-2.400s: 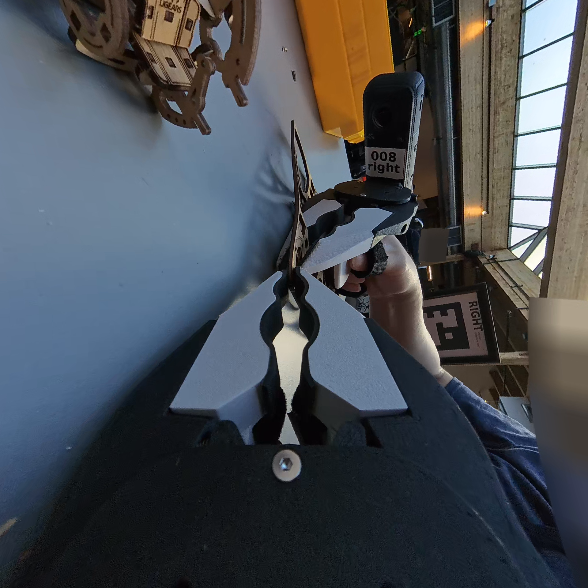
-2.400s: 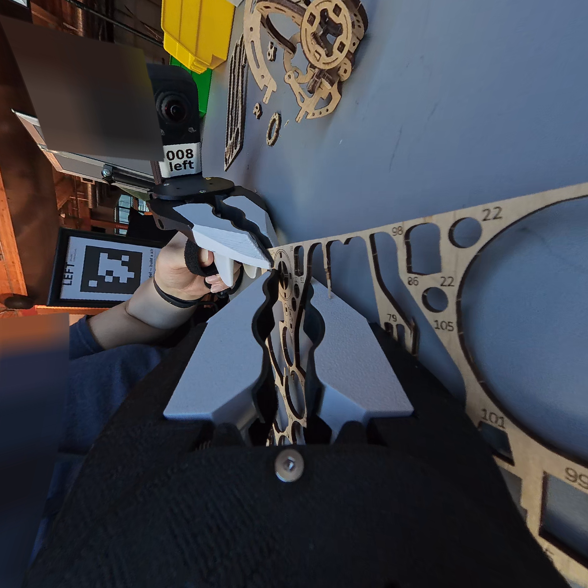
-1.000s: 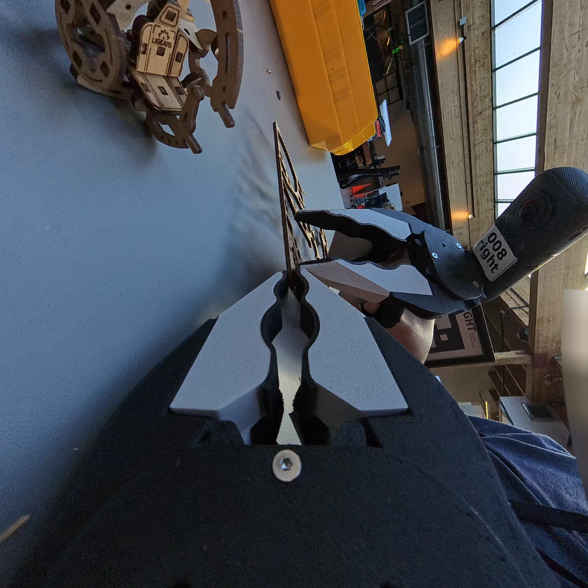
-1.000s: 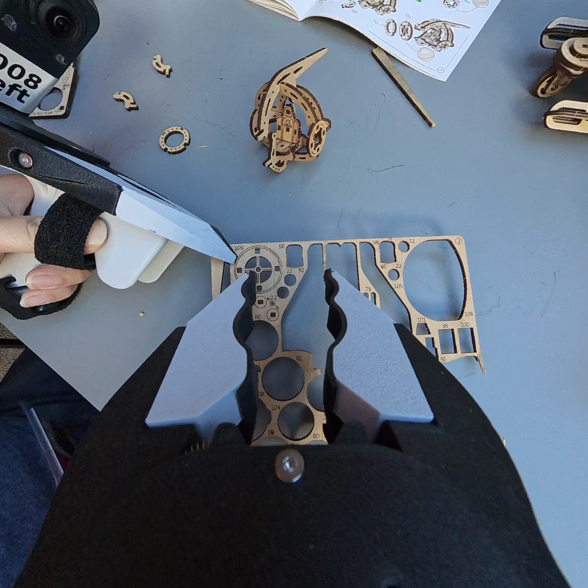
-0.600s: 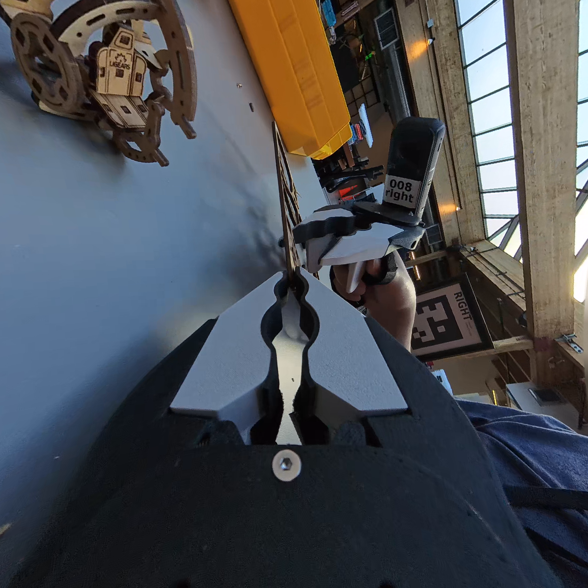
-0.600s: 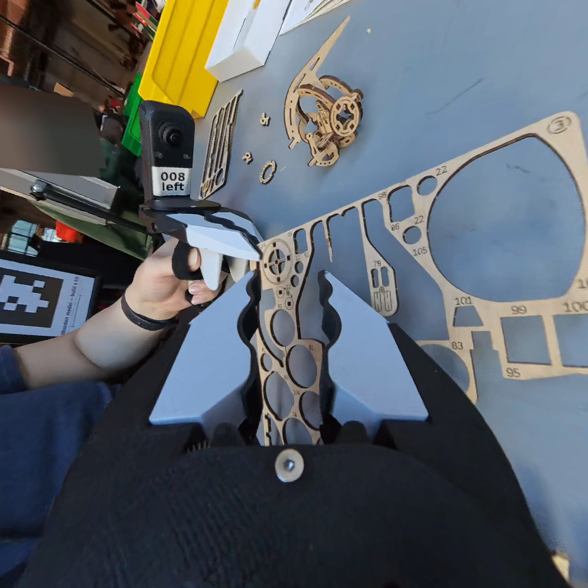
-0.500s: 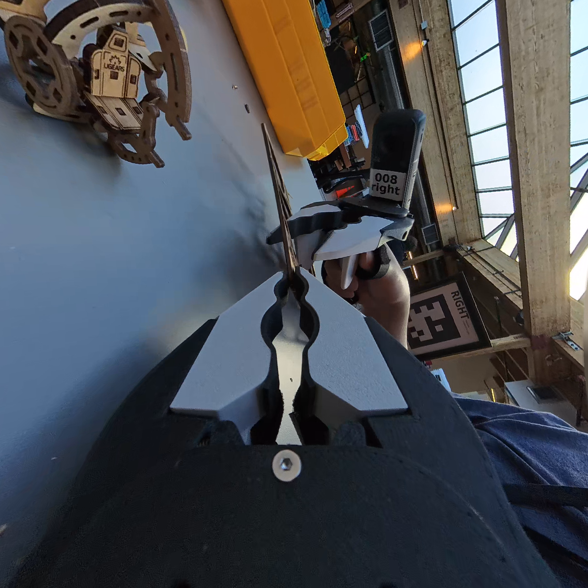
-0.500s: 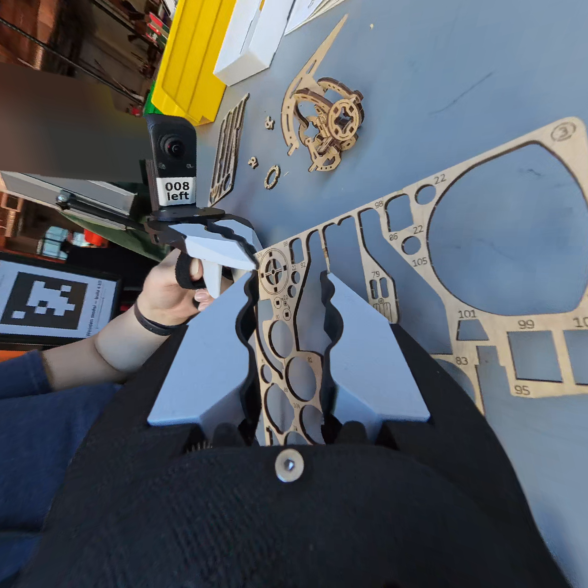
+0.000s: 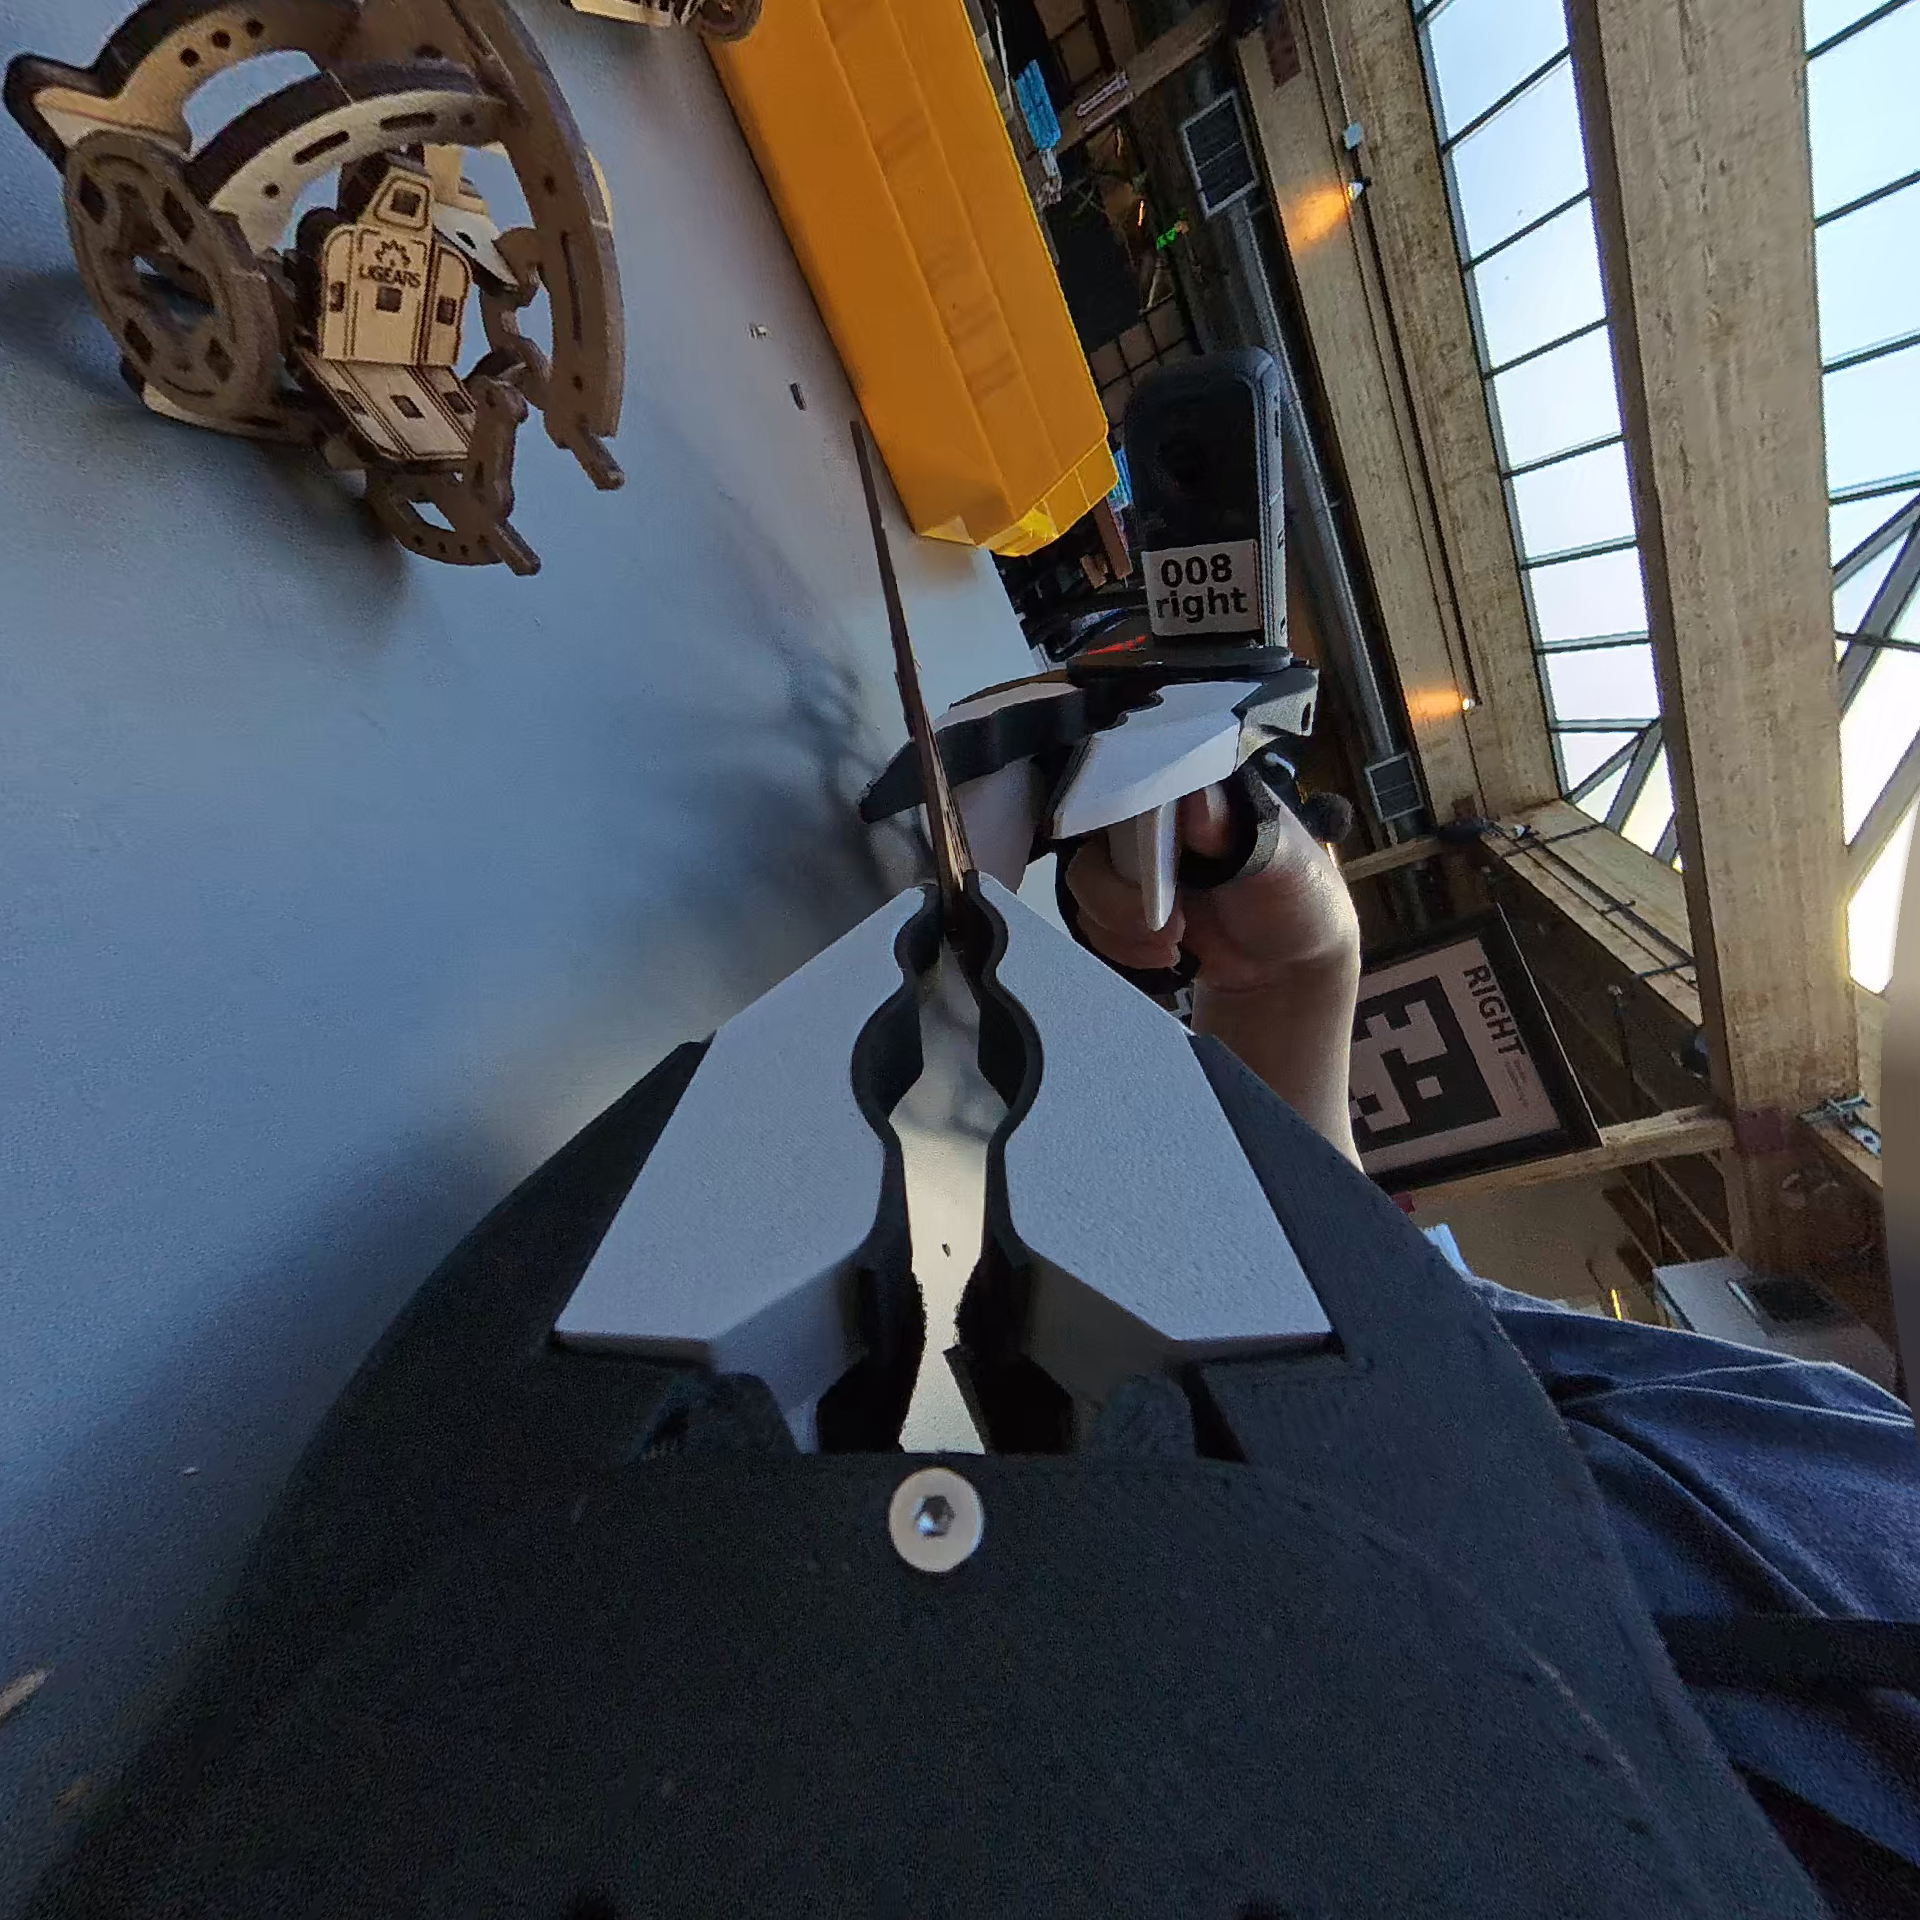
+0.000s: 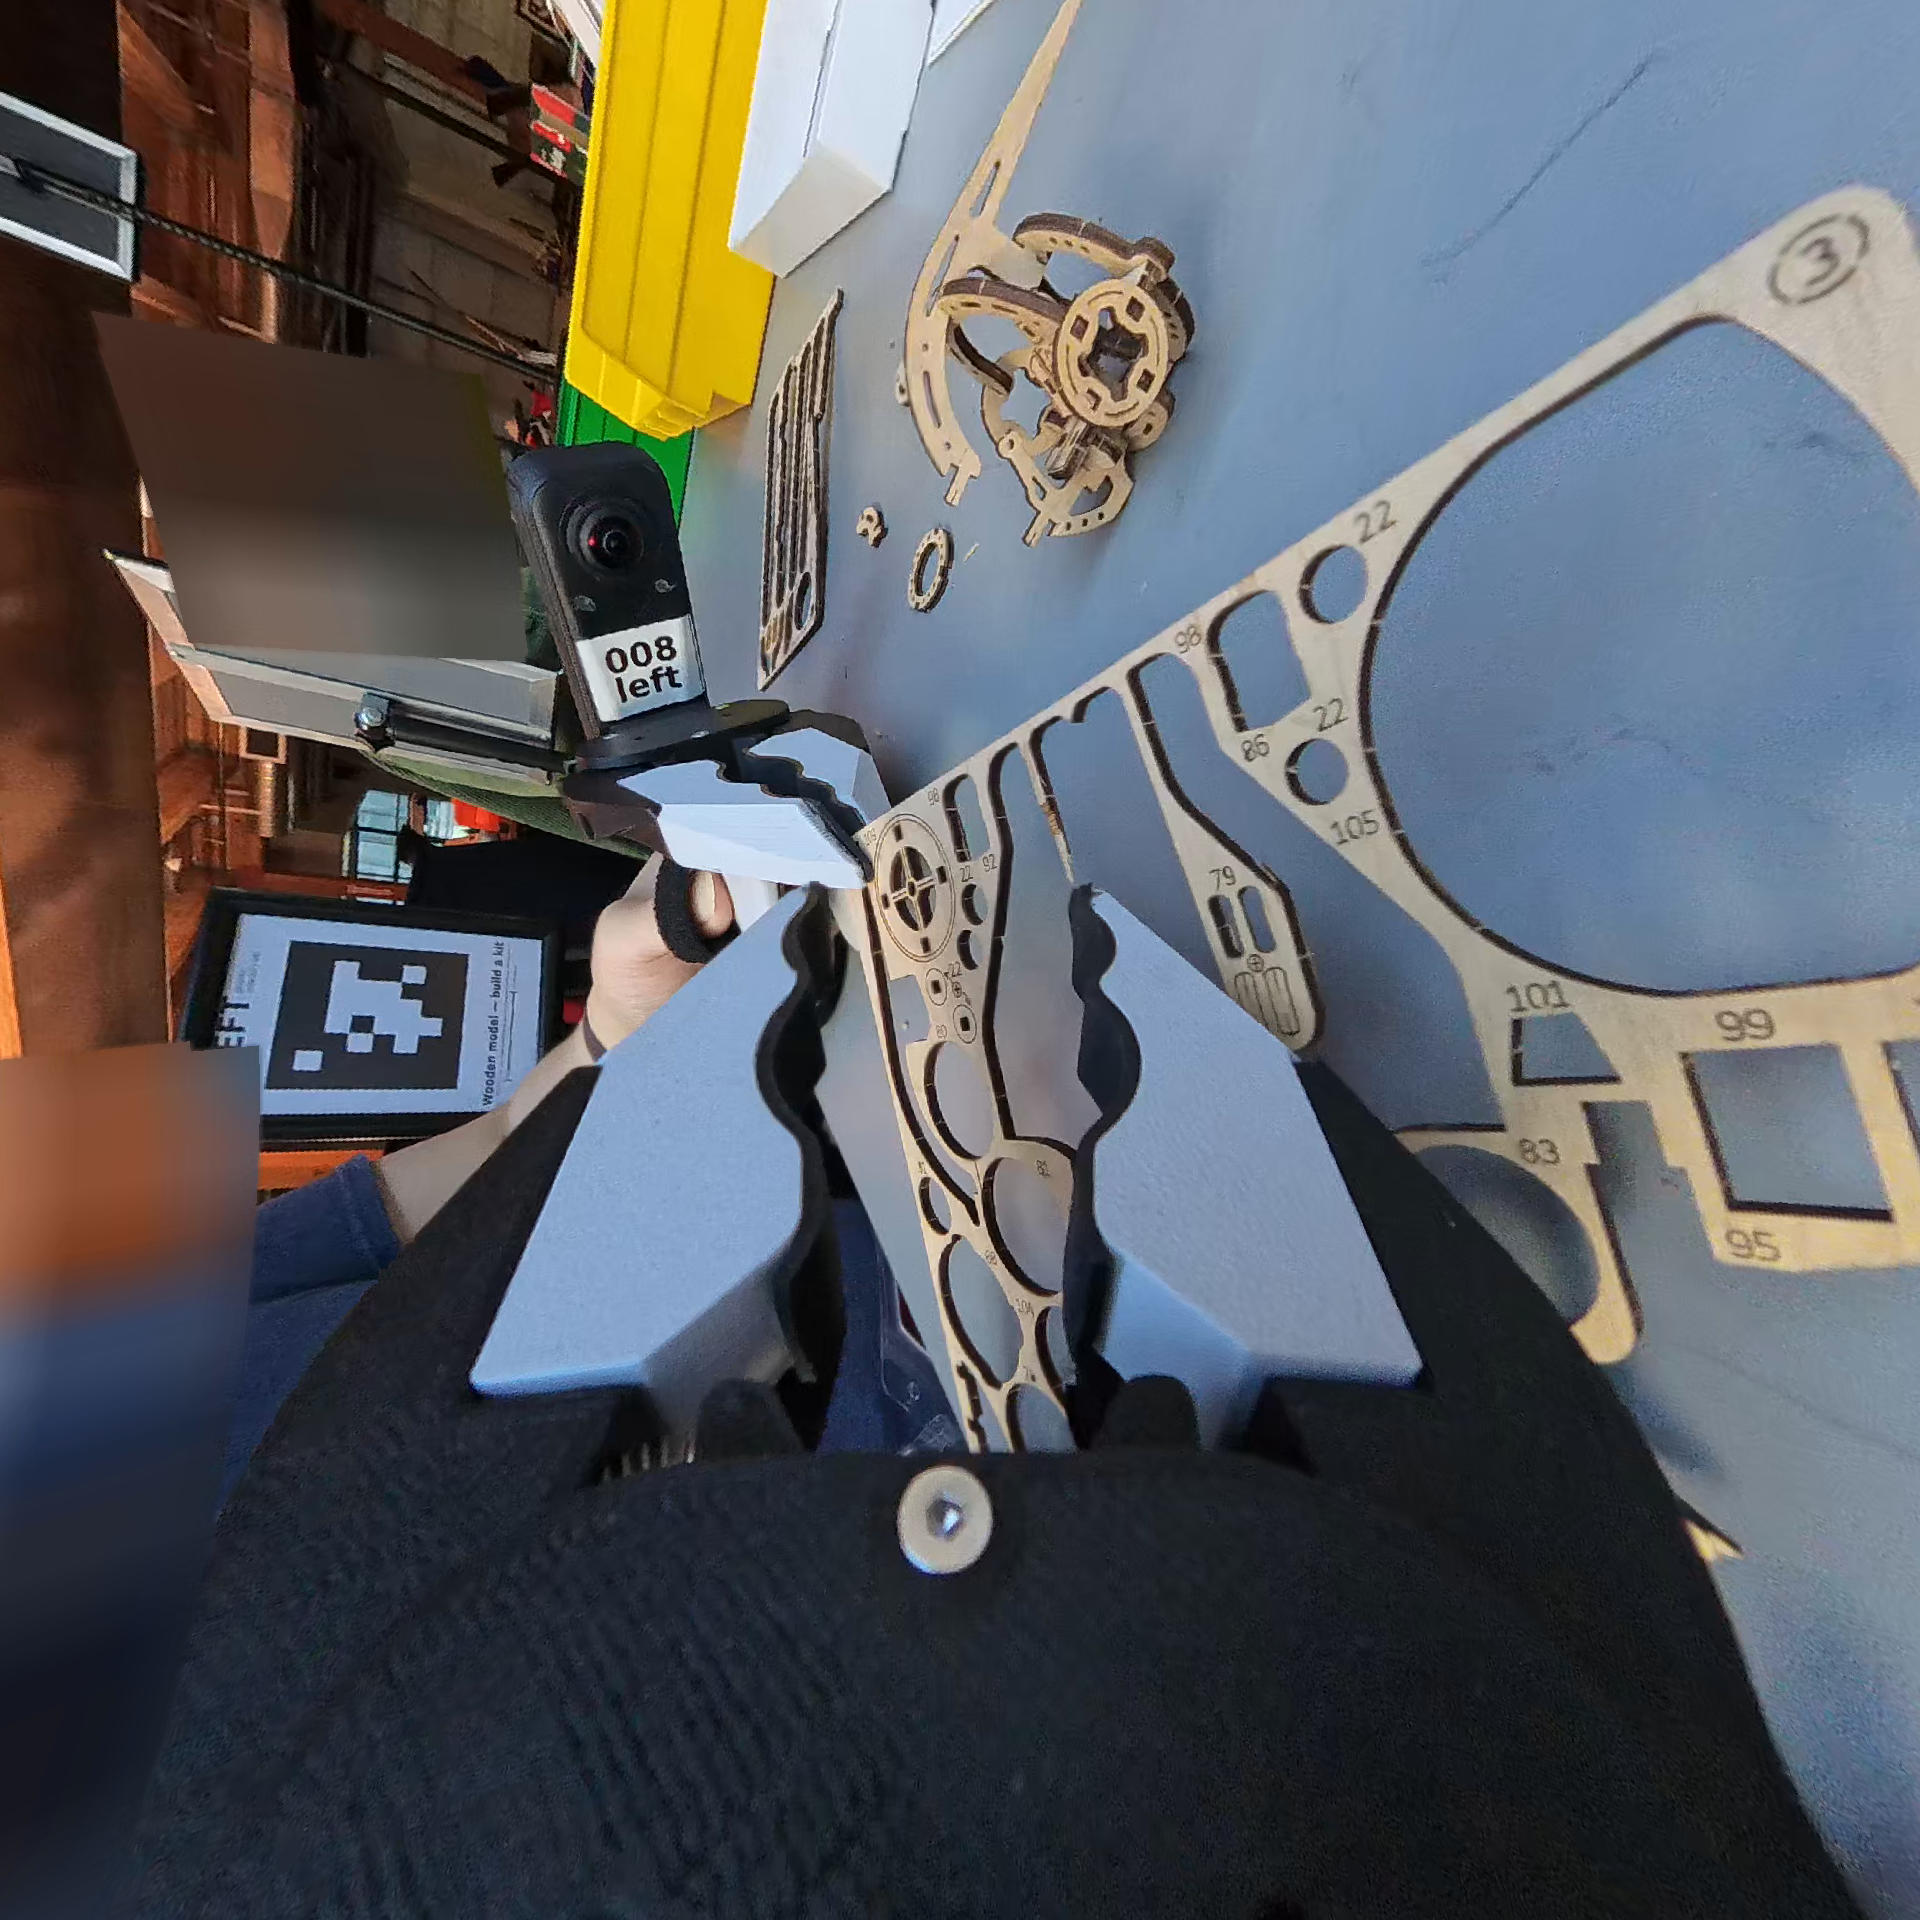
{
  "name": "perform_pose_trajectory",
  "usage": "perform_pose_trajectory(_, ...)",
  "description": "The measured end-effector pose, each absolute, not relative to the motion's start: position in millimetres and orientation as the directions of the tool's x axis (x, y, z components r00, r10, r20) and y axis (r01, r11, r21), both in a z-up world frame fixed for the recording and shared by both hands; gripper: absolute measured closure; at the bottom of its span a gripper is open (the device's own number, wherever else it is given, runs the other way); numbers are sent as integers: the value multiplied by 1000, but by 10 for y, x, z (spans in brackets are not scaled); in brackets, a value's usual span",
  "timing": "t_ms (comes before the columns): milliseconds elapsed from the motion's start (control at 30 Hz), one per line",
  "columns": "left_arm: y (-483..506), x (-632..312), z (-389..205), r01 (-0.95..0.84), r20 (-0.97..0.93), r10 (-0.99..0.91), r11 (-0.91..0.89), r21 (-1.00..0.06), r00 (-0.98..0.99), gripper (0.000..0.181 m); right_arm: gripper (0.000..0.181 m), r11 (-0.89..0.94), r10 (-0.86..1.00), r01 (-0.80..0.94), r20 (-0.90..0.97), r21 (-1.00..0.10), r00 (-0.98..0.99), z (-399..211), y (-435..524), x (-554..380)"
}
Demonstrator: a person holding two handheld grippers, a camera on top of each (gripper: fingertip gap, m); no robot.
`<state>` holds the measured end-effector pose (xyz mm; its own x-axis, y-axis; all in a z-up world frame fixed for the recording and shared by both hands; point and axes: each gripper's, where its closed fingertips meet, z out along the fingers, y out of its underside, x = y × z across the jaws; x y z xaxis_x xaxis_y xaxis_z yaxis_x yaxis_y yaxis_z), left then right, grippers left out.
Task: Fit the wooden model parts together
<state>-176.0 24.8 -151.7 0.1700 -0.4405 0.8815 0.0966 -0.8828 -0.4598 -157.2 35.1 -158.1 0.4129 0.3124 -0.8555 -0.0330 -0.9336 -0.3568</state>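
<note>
The left gripper (image 9: 951,914), two matt grey wedge-shaped fingers with black scalloped inner edges, is pinched tight on the corner of the thin laser-cut plywood parts sheet (image 10: 1340,852), which appears edge-on as a dark sliver in its own view. The right gripper (image 10: 940,914), of the same build, stands with its fingers spread apart; a strip of the sheet pierced with round holes runs between them, and whether either finger touches it cannot be told. The sheet is pale wood with scorched brown cut lines, a large rounded opening and several rectangular ones; its far edge is cut off by the frame. A bare hand (image 10: 634,966) with a black finger strap grips the left tool's trigger, wrist level, blue sleeve behind. Beyond, on the smooth grey tabletop (image 10: 1558,208), rests the partly assembled wooden model of curved slotted arcs and a wheel (image 10: 1060,374), beside a small loose wooden ring (image 10: 928,569). Farther off lies a yellow plastic bin (image 10: 665,208).
</note>
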Motion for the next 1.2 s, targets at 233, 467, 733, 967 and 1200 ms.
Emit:
perform_pose_trajectory(233,227,-1754,-1496,91,890,-434,-889,-448,142,179,146,-973,222,5,-938,-229,267,-1573,291,-1708)
perform_pose_trajectory(467,244,-1755,-1544,86,898,-409,-900,-426,163,180,160,-955,283,7,-902,-297,325,-1679,331,-1716)
perform_pose_trajectory(733,248,-1747,-1625,67,896,-391,-909,-412,211,180,157,-948,307,32,-878,-318,367,-1783,318,-1735)
perform_pose_trajectory(967,258,-1740,-1718,60,902,-345,-927,-371,259,180,163,-952,296,36,-883,-304,364,-1858,311,-1730)
perform_pose_trajectory(1200,272,-1739,-1767,59,900,-326,-932,-357,289,180,168,-950,303,42,-878,-310,369,-1885,318,-1727)
